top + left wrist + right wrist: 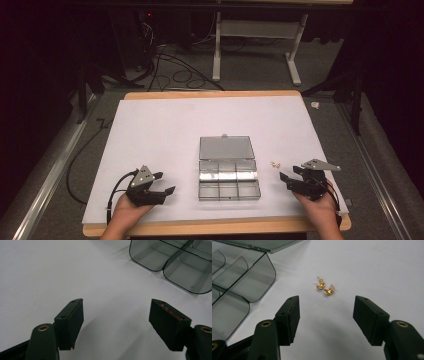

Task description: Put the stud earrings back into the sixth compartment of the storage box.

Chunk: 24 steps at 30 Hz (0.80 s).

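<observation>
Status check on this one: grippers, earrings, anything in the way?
Both grippers open, left, right, holding nothing. Two gold earrings on the table ahead of the right gripper, beside the open box. Path clear.

Both grippers are showing black bodies. The left gripper (164, 183) is carrying a grey three-cornered plate dotted with small screws and trailing a black cable at the lower left of the high view. The right gripper (289, 175) is wearing the same plate, with reddish wires behind it. Brass-coloured screws are gleaming at the jaw bases; blocky black pads are showing reddish scuffs.
</observation>
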{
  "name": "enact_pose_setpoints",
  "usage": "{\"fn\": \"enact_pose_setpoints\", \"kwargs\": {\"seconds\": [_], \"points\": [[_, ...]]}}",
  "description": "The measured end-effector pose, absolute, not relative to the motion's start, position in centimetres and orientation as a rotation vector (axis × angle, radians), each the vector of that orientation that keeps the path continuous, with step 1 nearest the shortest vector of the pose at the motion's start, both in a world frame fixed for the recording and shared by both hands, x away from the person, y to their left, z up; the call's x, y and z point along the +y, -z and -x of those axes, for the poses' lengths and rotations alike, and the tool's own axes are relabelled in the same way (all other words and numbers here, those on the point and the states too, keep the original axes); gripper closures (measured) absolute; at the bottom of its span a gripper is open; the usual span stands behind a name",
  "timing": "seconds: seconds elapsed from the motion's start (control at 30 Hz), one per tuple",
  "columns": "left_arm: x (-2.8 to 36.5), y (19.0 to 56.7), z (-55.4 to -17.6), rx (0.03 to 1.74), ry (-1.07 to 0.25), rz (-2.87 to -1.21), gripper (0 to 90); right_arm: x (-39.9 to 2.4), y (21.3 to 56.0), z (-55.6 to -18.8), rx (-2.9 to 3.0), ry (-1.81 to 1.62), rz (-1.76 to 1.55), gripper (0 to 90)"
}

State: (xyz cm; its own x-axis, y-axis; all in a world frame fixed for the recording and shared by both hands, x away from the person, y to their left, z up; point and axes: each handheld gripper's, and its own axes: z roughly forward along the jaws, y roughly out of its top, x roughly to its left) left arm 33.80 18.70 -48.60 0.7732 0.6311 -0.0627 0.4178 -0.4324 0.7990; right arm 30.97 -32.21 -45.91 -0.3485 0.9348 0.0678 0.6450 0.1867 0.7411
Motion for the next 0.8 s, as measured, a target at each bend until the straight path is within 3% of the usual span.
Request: {"fn": "enact_pose_setpoints", "kwargs": {"seconds": [0.8], "points": [[18.6, 48.6, -33.6, 0.766, -0.31, -2.101, 28.5, -30.2, 43.7, -33.0, 2.39, -0.574, -1.568, 42.5]]}}
